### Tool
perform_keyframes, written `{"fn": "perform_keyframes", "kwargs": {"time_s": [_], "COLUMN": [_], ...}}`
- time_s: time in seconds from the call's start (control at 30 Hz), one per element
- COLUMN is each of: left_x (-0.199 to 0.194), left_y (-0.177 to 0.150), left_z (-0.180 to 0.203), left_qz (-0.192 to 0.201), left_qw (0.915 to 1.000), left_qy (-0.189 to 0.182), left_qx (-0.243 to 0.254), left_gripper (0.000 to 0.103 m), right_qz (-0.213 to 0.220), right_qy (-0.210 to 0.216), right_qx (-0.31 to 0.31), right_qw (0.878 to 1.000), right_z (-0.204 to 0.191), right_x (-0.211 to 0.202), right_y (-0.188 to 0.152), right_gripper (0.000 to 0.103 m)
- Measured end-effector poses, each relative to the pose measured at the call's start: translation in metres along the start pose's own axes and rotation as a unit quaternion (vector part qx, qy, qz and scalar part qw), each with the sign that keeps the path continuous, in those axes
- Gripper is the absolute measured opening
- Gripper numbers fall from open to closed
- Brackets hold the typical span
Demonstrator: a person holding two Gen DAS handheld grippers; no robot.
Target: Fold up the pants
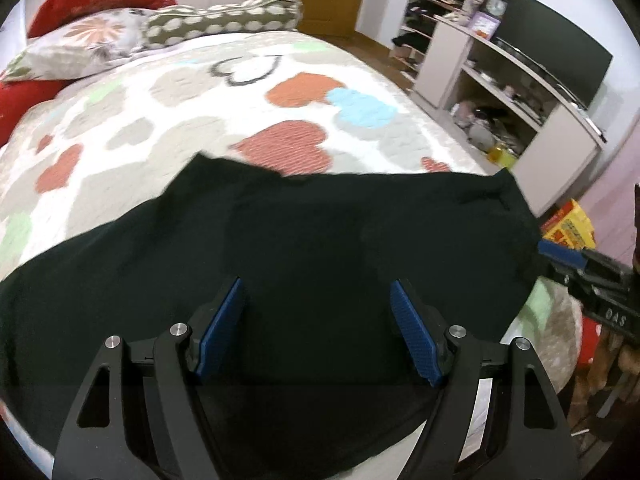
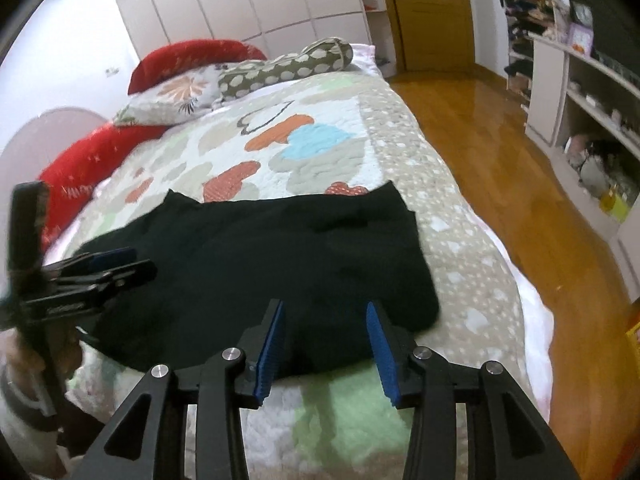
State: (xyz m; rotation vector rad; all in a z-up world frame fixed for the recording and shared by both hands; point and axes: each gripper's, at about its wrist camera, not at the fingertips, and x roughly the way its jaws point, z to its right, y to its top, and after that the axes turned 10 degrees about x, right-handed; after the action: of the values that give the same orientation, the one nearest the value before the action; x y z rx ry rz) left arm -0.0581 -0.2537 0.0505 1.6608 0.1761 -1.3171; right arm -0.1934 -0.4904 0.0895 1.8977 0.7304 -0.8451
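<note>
The black pants (image 2: 256, 264) are lying flat on the bed (image 2: 460, 248), across the near part of the quilt with coloured hearts, and in the right wrist view they are filling the middle of the frame from the left side almost to the right edge of the bed. Their surface is looking smooth and wide, like a piece already laid double, but the dark cloth is hiding the layers.

The left tool (image 1: 318, 328) is hanging over the pants in the lower middle of its own view, with its blue pads (image 1: 222, 328) standing wide apart and only black cloth showing between them; nothing is being clamped. In the right wrist view the same tool is appearing at the left edge, over the left end of the pants.

The right tool (image 2: 326, 350) is sitting at the lower middle of its view, above the near edge of the pants. Its pads (image 2: 272, 352) are apart, narrower than the left ones, and they are not pressing on the cloth.

Pillows (image 2: 188, 96) are resting at the far end of the bed, in the upper left, and a wooden floor (image 2: 480, 152) is running along the right
</note>
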Motion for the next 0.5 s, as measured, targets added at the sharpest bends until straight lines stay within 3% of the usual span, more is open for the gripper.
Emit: {"fn": "perform_keyframes", "kwargs": {"time_s": [0.1, 0.3, 0.5], "left_x": [0.010, 0.034, 0.061], "left_y": [0.014, 0.051, 0.088], "left_z": [0.010, 0.033, 0.066], "left_qz": [-0.003, -0.018, -0.028], "left_qw": [0.9998, 0.9945, 0.9832], "left_qy": [-0.016, -0.096, -0.152], "left_qx": [0.012, 0.039, 0.098], "left_gripper": [0.075, 0.075, 0.075], "right_qz": [-0.001, -0.026, -0.018], "right_qy": [-0.018, 0.019, 0.040], "right_qx": [0.007, 0.040, 0.065], "right_qw": [1.000, 0.999, 0.997], "right_z": [0.010, 0.026, 0.034], "right_x": [-0.005, 0.005, 0.009], "right_y": [-0.002, -0.013, -0.016], "right_gripper": [0.044, 0.045, 0.047]}}
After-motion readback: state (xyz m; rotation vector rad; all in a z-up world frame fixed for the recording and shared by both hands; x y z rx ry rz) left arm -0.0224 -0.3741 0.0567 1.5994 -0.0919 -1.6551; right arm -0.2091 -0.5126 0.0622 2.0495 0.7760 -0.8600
